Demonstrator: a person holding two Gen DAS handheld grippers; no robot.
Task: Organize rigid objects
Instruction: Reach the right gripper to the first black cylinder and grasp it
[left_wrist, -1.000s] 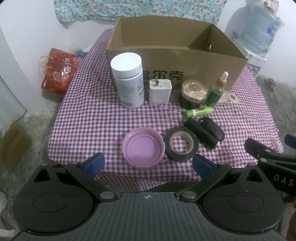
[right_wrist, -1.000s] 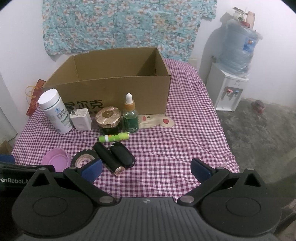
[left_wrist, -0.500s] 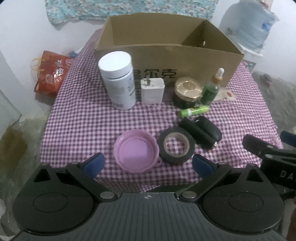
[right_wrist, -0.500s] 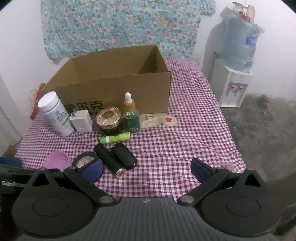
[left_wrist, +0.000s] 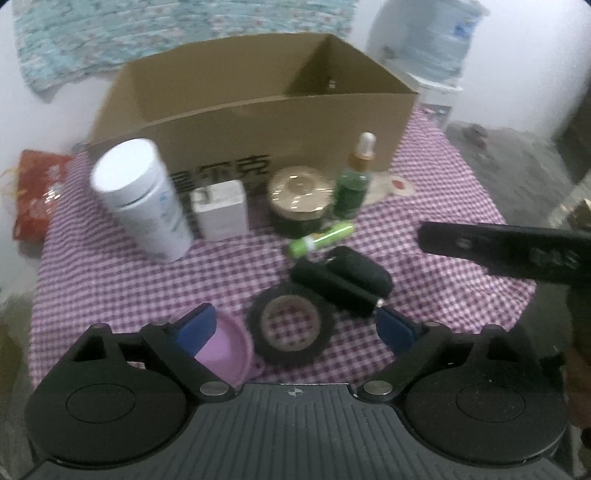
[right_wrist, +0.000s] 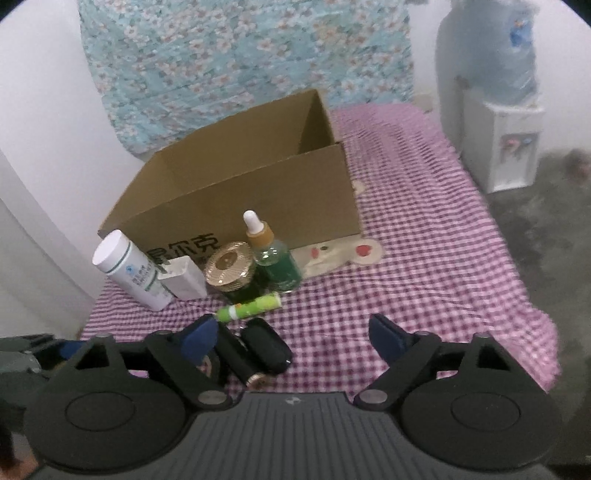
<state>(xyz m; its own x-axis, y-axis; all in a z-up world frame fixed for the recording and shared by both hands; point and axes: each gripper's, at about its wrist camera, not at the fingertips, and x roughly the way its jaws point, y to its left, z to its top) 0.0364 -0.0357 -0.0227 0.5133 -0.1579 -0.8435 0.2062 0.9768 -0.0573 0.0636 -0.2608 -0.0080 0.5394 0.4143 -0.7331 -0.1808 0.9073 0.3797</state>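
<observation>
Cardboard box (left_wrist: 258, 122) stands open-topped behind the loose items, presumably their destination. The left tongs (left_wrist: 295, 332) have just been narrowing but remain wide, empty, bracketing the black tape roll (left_wrist: 290, 328); the right tongs (right_wrist: 295, 332), likewise wide and empty, hover over the black cases (right_wrist: 258, 350) on the bench (right_wrist: 424, 258).

A lived-in room of a home; a counter under a purple checked cloth (right_wrist: 424, 236) stands against a white wall hung with a blue flowered fabric (right_wrist: 243, 55); a water dispenser (right_wrist: 498, 147) with its big bottle stands beside it on a rough grey floor (right_wrist: 546, 236); a red bag (left_wrist: 35, 192) sits on the floor
</observation>
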